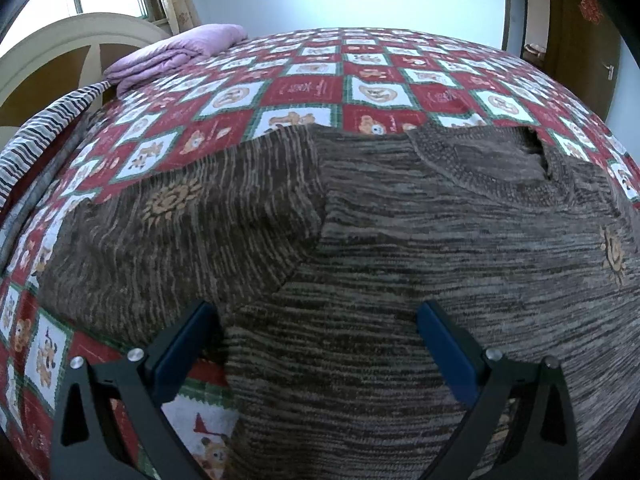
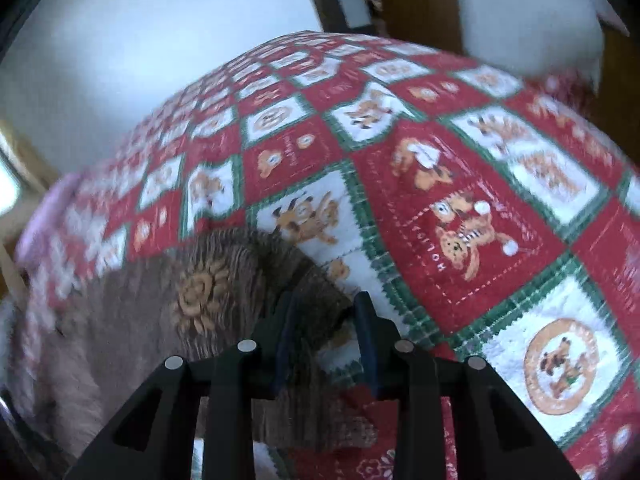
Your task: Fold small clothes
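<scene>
A brown striped knit sweater (image 1: 400, 240) with tan sun motifs lies flat on the bed, its neck hole at the far right and one sleeve spread to the left. My left gripper (image 1: 318, 320) is open, its blue fingers straddling the sweater's near hem. In the right wrist view the sweater's sleeve (image 2: 208, 280) lies at the lower left. My right gripper (image 2: 326, 308) has its jaws narrowed around the sleeve's end, with a gap still between the pads. That view is blurred by motion.
The bed carries a red, white and green checked bear-print cover (image 1: 304, 84). A folded purple blanket (image 1: 176, 54) lies at the far left by a cream headboard (image 1: 48, 52). A striped cloth (image 1: 36, 136) hangs on the left edge. A brown door (image 1: 576, 24) stands at the right.
</scene>
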Available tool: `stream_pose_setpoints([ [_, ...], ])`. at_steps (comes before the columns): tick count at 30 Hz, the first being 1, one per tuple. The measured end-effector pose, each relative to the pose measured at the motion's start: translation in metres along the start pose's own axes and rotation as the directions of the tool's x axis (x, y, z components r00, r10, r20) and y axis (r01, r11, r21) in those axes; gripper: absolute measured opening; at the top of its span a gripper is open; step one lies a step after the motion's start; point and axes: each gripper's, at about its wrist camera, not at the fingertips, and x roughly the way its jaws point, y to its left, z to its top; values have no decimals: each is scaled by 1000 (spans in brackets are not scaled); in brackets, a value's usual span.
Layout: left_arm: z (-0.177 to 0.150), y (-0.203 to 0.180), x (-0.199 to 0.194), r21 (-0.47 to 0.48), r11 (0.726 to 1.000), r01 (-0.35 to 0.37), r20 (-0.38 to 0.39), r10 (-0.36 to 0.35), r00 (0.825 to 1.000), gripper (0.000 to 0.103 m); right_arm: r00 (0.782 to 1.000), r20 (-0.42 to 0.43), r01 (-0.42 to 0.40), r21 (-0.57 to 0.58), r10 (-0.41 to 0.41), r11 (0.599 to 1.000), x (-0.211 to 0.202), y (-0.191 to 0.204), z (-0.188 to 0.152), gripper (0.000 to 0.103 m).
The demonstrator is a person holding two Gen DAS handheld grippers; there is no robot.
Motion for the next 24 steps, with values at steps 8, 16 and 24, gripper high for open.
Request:
stream_pose_setpoints([
  [8, -1, 4, 0, -23, 999, 28, 4, -28, 1000, 103, 998, 62, 29, 11, -29, 1000, -33, -1, 26, 4],
  [16, -3, 10, -2, -50, 997, 59, 19, -58, 998, 103, 994, 92, 68, -90, -59, 994, -90, 43, 53, 4],
  [24, -3, 15, -3, -72, 993, 93, 30, -91, 995, 103, 999, 24, 33, -193, -29, 981, -124, 113, 54, 4],
])
